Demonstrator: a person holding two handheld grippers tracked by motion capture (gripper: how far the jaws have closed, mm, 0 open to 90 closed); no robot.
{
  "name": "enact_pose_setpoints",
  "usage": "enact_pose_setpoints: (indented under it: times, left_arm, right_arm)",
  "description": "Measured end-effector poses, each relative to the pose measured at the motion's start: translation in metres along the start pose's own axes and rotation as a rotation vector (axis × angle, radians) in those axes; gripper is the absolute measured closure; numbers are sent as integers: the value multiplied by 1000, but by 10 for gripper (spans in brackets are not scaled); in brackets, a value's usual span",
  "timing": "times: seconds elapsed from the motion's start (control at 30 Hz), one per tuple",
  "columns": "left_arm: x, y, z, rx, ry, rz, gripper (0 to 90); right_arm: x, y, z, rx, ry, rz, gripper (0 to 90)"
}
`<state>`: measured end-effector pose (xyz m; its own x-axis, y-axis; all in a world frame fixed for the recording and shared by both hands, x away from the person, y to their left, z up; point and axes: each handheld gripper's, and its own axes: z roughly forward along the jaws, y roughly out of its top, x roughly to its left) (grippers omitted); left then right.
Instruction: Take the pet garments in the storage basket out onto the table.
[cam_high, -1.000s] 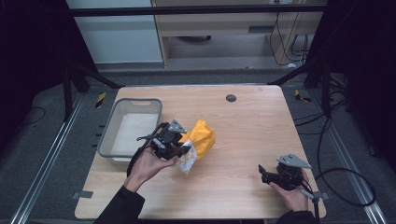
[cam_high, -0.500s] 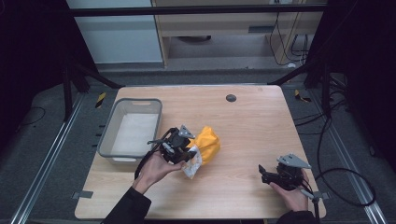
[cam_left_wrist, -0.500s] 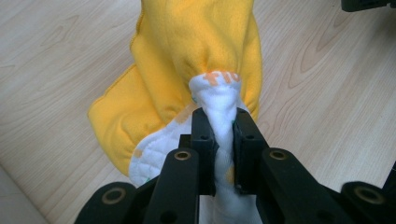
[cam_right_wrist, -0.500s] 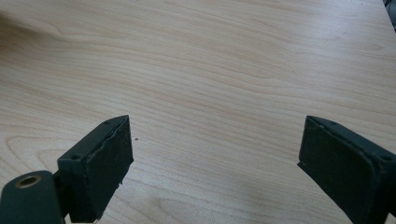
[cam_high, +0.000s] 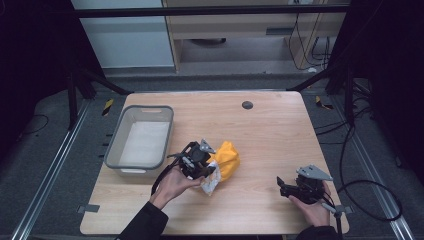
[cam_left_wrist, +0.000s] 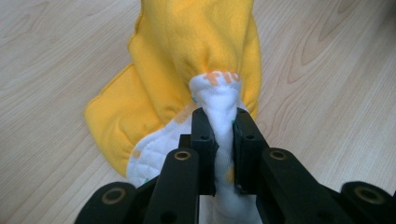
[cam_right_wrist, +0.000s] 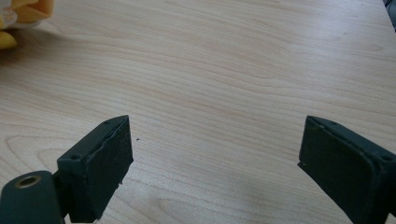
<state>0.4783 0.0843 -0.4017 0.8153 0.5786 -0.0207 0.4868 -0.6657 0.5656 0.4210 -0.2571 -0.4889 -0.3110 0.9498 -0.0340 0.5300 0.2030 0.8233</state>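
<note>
Your left gripper (cam_left_wrist: 219, 135) has its fingers (cam_left_wrist: 204, 140) pinching a white fold of the yellow fleece cloth with white quilted lining (cam_high: 226, 159). Since a second ago you've carried it away from the grey plastic bin (cam_high: 165, 120) and lowered it onto the wooden counter (cam_high: 280, 135), probably to spread it. Your right gripper (cam_right_wrist: 215, 163) waits near the front edge, fingers spread, holding nothing.

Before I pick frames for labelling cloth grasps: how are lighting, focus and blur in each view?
High view: table evenly lit, surroundings dark, slightly soft, left gripper and yellow cloth small. Left gripper view: bright and sharp on the cloth pinched between the jaws, soft shadow beneath. Right gripper view: wood grain crisp, open right gripper dark, cloth corner blurred at the top left.
</note>
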Motion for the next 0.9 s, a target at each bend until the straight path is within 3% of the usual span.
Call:
enact_pose_setpoints:
  times: [0.57, 0.9]
  left_arm:
    - [-8, -6, 24, 26, -31, 15, 788]
    - [-9, -9, 29, 22, -56, 16, 703]
  right_arm:
    - [0, 0, 0, 1, -2, -2, 95]
    - [1, 0, 0, 3, -3, -3, 93]
